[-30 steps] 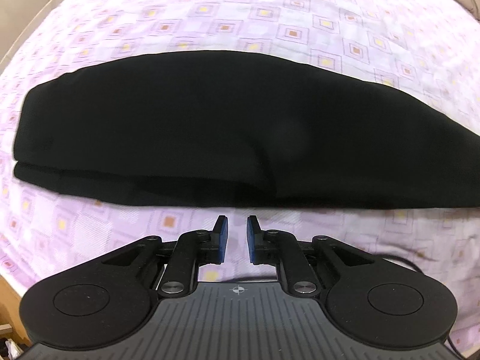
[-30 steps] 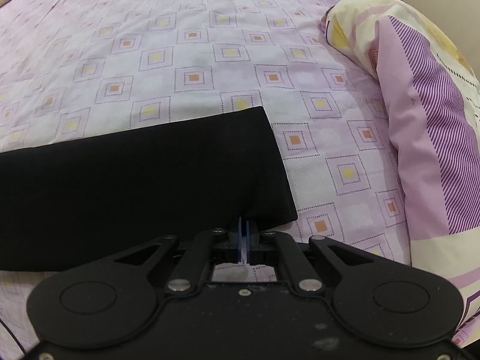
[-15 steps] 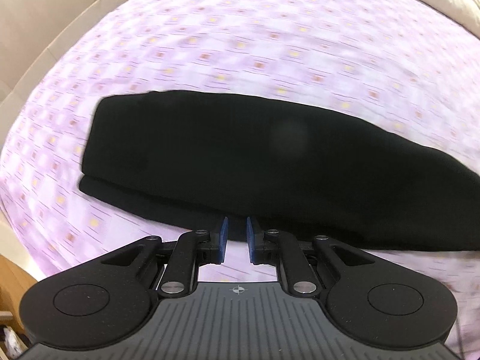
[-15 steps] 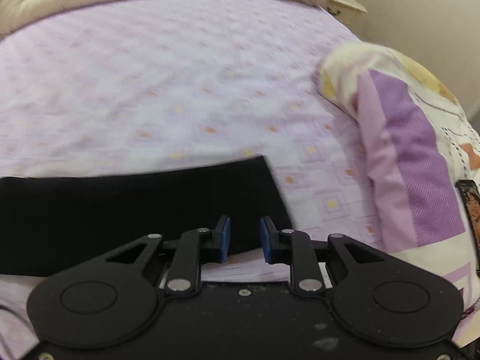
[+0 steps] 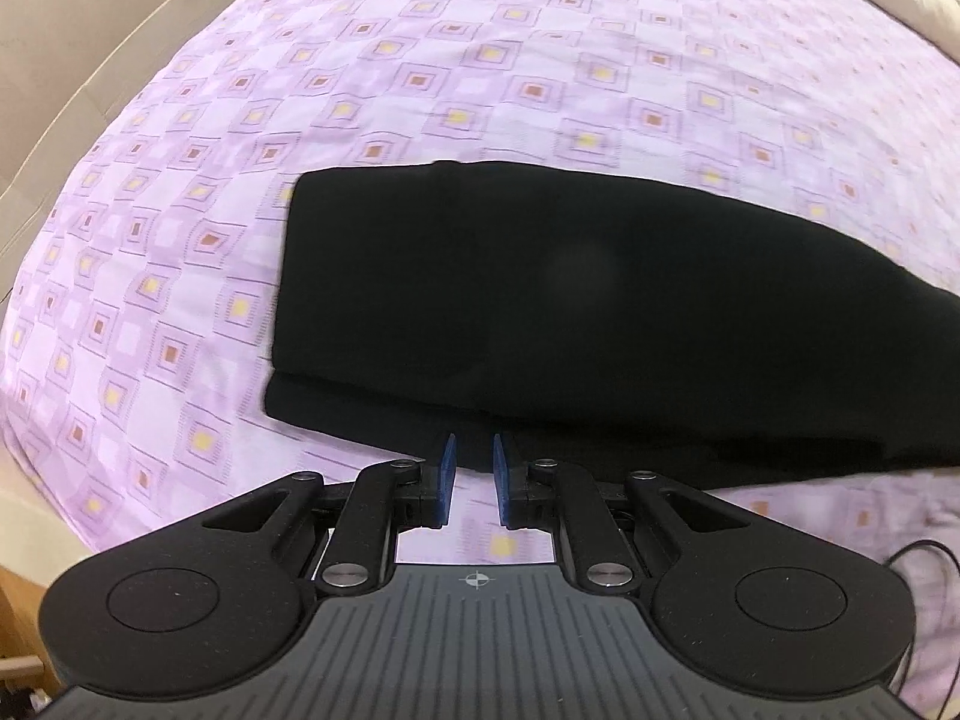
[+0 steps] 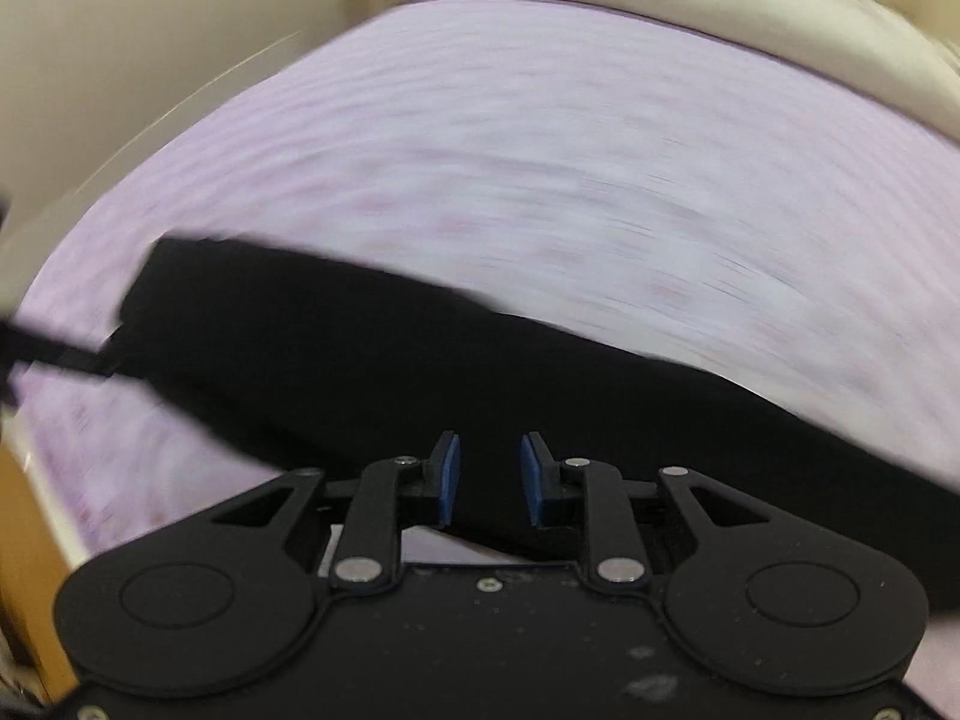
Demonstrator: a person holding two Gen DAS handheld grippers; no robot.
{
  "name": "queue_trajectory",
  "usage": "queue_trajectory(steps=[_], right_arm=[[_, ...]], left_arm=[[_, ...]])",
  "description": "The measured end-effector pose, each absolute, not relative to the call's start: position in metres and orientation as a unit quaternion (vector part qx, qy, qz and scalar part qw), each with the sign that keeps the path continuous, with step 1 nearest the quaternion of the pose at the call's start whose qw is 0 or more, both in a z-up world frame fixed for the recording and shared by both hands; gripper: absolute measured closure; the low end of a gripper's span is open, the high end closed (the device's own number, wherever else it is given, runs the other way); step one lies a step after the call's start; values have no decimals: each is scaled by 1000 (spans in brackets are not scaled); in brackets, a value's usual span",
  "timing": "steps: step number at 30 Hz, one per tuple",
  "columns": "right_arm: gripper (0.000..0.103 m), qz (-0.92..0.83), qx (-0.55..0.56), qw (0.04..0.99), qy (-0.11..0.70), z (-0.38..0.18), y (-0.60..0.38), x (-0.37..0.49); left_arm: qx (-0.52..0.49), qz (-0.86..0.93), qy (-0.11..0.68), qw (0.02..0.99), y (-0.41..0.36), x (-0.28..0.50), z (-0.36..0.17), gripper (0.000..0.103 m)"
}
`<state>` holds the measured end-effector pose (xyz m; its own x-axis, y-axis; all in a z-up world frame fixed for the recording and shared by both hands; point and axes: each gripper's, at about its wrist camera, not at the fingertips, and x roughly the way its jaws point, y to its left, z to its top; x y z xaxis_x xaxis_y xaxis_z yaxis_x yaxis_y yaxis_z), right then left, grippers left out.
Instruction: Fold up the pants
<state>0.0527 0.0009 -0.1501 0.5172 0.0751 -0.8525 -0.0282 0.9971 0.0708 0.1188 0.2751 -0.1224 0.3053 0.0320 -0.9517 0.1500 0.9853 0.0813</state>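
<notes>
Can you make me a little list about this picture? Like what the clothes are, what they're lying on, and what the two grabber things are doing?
clothes: black pants, folded into a long flat strip
lying on: purple bedsheet with little squares
left gripper: jaws a small way apart, nothing between them, at the near edge of the pants
right gripper: jaws have just been opening, nothing between them, over the pants
picture quality: right wrist view is blurred
also there: pale blanket at the far edge of the bed

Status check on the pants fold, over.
Left gripper open, empty. Right gripper has just been opening, nothing between its fingers. Black pants lie folded lengthwise on the purple bedsheet. Nothing in the way.
</notes>
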Motion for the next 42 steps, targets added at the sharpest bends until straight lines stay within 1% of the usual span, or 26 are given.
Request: queue_trajectory(steps=[4,9,11,13,20,21,22,23,24,26,30,33,42], right_arm=[[75,113,-83,868,476,-166,87,81],[75,175,-152,849,475,-192,151,107],[73,190,-177,842,474,-198,165,110],[66,200,-211,835,466,-205,181,112],[62,238,-306,810,440,-225,207,112],[64,237,-323,808,433,-227,209,111],[68,232,-336,807,427,-228,210,111],[78,228,-343,806,426,-231,211,114],[97,228,-338,806,429,-231,209,117],[98,228,-313,810,441,-228,204,124],[98,225,-236,832,449,-198,192,127],[98,235,-235,831,446,-189,195,117],[97,253,-237,808,477,-214,204,121]], left_arm=[[58,-44,599,798,303,125,-124,90],[28,-44,610,791,334,130,-124,90],[23,-43,613,788,344,132,-125,90],[19,-42,616,786,351,134,-126,90],[10,-44,621,782,362,143,-127,90],[10,-46,621,783,362,144,-125,90],[9,-47,620,783,362,146,-125,90],[9,-49,619,784,362,147,-124,90],[9,-51,618,785,361,148,-122,90],[9,-56,615,787,359,152,-118,90],[5,-73,598,798,351,159,-102,90],[8,-92,591,802,338,165,-97,90],[63,-152,589,791,278,174,-112,90]])
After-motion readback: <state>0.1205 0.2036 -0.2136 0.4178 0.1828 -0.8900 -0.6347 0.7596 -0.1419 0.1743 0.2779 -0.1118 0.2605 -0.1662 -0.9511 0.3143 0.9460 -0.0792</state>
